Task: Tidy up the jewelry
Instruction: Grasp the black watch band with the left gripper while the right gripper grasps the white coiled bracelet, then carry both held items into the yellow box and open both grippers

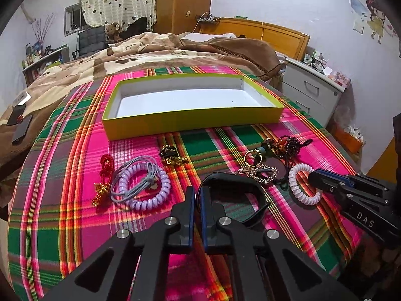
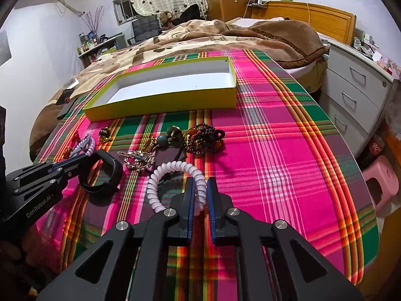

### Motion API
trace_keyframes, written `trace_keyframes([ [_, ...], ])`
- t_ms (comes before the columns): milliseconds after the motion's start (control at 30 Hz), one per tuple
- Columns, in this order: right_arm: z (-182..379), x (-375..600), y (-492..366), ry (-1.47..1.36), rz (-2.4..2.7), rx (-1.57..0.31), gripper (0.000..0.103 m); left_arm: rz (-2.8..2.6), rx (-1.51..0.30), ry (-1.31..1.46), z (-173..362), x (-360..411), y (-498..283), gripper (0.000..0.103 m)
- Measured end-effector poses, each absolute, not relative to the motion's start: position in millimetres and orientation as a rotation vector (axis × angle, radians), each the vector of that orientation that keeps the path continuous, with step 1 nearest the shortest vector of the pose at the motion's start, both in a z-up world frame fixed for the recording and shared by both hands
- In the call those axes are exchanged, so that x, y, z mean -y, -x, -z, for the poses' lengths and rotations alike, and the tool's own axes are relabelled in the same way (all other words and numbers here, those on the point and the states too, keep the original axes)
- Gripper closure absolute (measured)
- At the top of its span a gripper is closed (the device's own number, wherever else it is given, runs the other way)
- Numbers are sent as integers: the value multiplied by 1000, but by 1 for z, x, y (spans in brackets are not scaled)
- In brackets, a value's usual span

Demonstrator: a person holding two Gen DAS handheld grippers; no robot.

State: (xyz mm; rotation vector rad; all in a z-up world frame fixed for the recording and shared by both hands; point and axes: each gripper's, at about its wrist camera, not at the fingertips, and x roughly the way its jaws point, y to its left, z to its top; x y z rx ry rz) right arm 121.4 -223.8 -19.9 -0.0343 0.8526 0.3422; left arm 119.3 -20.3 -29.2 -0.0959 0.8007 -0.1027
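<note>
An empty yellow-green box lies on the plaid cloth. My left gripper is shut on a black bracelet. My right gripper is shut on a white coil bracelet. Loose on the cloth lie a purple coil bracelet with a grey cord, a red knotted cord, a black-and-gold chain, a gold chain, a ring with a green bead and dark beads.
A plaid-covered table edge drops off at the right, by white drawers and a pink stool. Behind the box is a bed with a brown blanket. A phone lies at the left.
</note>
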Motion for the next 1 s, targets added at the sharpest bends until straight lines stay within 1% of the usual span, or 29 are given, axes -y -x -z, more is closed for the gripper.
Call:
trace_keyframes([
  [500,-7,216,-110,38,-364,-792,93,121,-734,110,1,12,-101,99],
  [833,-19,202,-127,56,-385,-765,93,95,-710,89,-15,-2,-123,99],
  [1000,-27,194,-150,58,-393,-752,93,84,-707,81,-20,-10,-145,99],
])
